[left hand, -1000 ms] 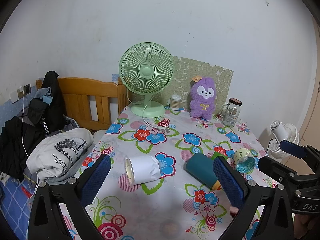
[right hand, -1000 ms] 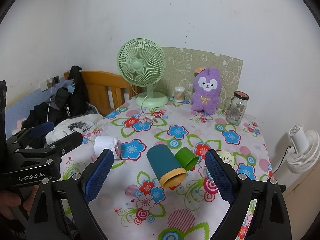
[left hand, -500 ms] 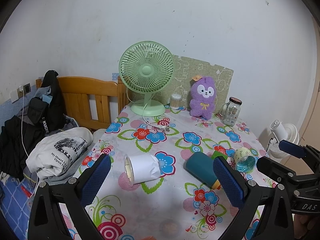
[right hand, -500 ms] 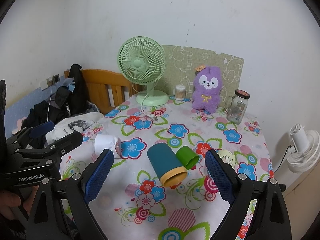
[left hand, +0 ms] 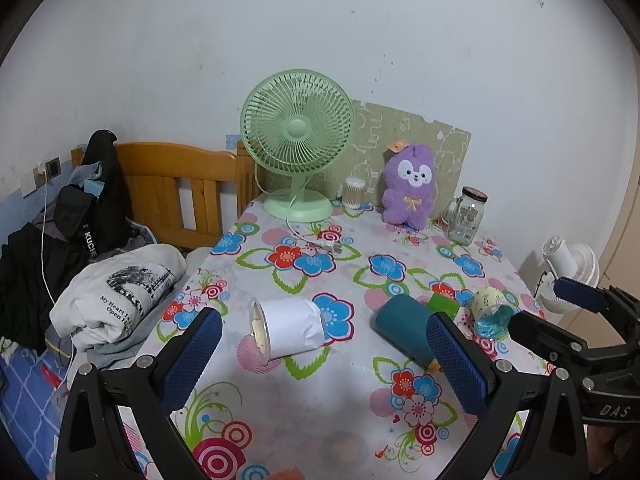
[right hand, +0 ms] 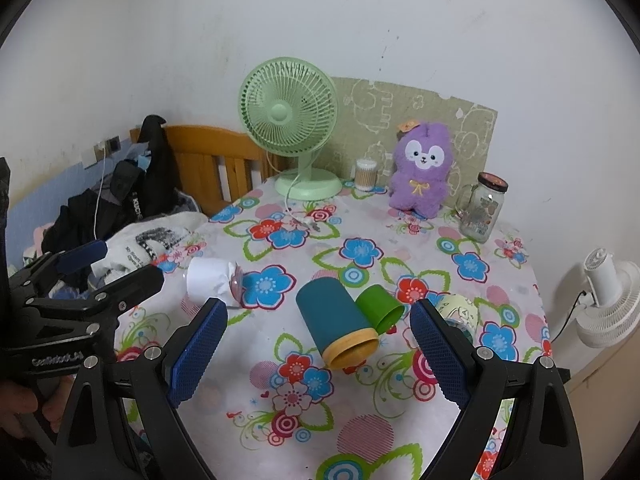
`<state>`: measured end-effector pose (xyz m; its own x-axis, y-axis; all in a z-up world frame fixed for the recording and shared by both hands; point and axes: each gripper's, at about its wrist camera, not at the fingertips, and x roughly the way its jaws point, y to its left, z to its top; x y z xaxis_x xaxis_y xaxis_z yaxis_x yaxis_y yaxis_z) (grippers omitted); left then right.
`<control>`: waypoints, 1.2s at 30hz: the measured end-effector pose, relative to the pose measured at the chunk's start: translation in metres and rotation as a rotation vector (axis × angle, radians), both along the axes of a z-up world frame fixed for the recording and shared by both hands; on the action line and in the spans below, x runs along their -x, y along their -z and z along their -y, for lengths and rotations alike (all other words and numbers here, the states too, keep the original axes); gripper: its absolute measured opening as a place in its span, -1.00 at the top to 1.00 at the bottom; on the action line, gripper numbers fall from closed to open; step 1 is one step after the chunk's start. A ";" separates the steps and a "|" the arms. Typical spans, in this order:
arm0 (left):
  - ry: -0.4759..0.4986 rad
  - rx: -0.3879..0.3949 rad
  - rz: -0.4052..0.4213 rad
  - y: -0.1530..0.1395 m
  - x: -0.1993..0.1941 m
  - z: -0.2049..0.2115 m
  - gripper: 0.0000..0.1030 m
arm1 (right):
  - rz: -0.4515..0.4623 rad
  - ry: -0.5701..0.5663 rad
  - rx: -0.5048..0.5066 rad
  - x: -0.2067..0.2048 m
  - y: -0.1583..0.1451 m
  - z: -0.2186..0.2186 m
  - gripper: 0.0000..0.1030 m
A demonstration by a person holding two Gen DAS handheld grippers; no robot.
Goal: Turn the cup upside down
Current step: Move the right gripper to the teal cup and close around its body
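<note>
A round table (left hand: 344, 392) covered in a bright flower-print cloth fills both views, with four cups lying on their sides across its near half. Seen from the left wrist camera, the left gripper (left hand: 324, 356) hovers above the near edge with its two blue-padded fingers (left hand: 192, 356) spread wide and nothing between them. A white cup (left hand: 288, 332) lies on its side just beyond the gap, toward the left finger, its open mouth facing left and near. To its right lies a teal cup (left hand: 404, 332) with a yellow rim, partly hidden behind the right finger, and past that a small patterned cup (left hand: 490, 310) rests on its side. Seen from the right wrist camera, the right gripper (right hand: 318, 354) is also spread wide and empty, held above the table. The teal cup (right hand: 338, 324) lies just beyond the gap between its fingers, mouth pointing near and right, and a green cup (right hand: 378, 306) lies on its side touching the teal one's right flank. The white cup (right hand: 210, 280) sits farther left, beyond the left finger. At the far edge stand a green fan (right hand: 290, 128), a purple plush toy (right hand: 422, 168) and a glass jar (right hand: 484, 210). Folded clothes (left hand: 116, 296) lie left of the table.
</note>
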<state>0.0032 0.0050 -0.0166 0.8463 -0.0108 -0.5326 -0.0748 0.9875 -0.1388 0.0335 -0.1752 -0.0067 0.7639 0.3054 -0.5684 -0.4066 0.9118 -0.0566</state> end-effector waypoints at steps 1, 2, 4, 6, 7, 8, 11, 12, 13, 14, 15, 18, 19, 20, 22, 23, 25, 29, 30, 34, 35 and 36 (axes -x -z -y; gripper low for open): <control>0.003 -0.001 -0.007 0.001 -0.001 0.000 -0.99 | -0.008 -0.001 0.006 -0.003 0.002 -0.001 -0.83; 0.006 -0.001 -0.015 0.003 -0.002 0.000 -0.99 | -0.015 -0.003 0.009 -0.005 0.003 -0.001 -0.83; 0.017 -0.003 -0.036 0.008 -0.005 0.001 -1.00 | -0.040 -0.013 0.012 -0.013 0.007 -0.002 -0.83; 0.030 -0.008 -0.060 0.013 -0.009 0.001 -1.00 | -0.072 -0.010 0.027 -0.023 0.012 -0.004 -0.83; 0.041 -0.014 -0.077 0.017 -0.011 0.002 -0.99 | -0.086 -0.009 0.038 -0.029 0.015 -0.005 -0.83; 0.054 -0.025 -0.095 0.021 -0.014 0.004 -1.00 | -0.096 -0.010 0.047 -0.034 0.018 -0.006 -0.83; 0.065 -0.035 -0.121 0.028 -0.019 0.005 -1.00 | -0.135 -0.013 0.072 -0.052 0.027 -0.011 -0.83; 0.071 -0.030 -0.130 0.030 -0.022 0.005 -1.00 | -0.147 -0.019 0.082 -0.057 0.030 -0.013 -0.83; 0.075 -0.028 -0.137 0.032 -0.023 0.005 -1.00 | -0.157 -0.025 0.093 -0.063 0.033 -0.015 -0.83; 0.078 -0.028 -0.143 0.034 -0.025 0.005 -1.00 | -0.164 -0.029 0.101 -0.066 0.035 -0.017 -0.83; 0.078 -0.030 -0.150 0.035 -0.028 0.006 -1.00 | -0.178 -0.040 0.117 -0.072 0.040 -0.021 -0.83; 0.079 -0.026 -0.168 0.039 -0.036 0.006 -1.00 | -0.208 -0.056 0.155 -0.084 0.049 -0.028 -0.83; 0.079 -0.025 -0.172 0.040 -0.038 0.006 -0.99 | -0.216 -0.065 0.167 -0.087 0.052 -0.030 -0.83; 0.076 -0.025 -0.178 0.041 -0.041 0.006 -1.00 | -0.223 -0.074 0.177 -0.091 0.055 -0.032 -0.83; 0.072 -0.029 -0.190 0.044 -0.047 0.006 -1.00 | -0.243 -0.088 0.197 -0.098 0.062 -0.035 -0.83; 0.072 -0.029 -0.198 0.046 -0.050 0.006 -1.00 | -0.254 -0.094 0.209 -0.101 0.065 -0.037 -0.83; 0.069 -0.031 -0.211 0.049 -0.056 0.006 -1.00 | -0.266 -0.100 0.221 -0.106 0.070 -0.040 -0.83; 0.066 -0.039 -0.242 0.057 -0.069 0.007 -0.99 | -0.292 -0.115 0.238 -0.116 0.080 -0.044 -0.83; 0.065 -0.043 -0.251 0.060 -0.072 0.007 -1.00 | -0.298 -0.116 0.246 -0.119 0.083 -0.045 -0.83; 0.064 -0.045 -0.273 0.066 -0.080 0.007 -1.00 | -0.320 -0.130 0.267 -0.130 0.092 -0.048 -0.83; 0.063 -0.045 -0.278 0.068 -0.082 0.007 -1.00 | -0.327 -0.135 0.269 -0.132 0.094 -0.048 -0.83; 0.062 -0.046 -0.283 0.069 -0.083 0.007 -1.00 | -0.337 -0.142 0.274 -0.135 0.097 -0.049 -0.83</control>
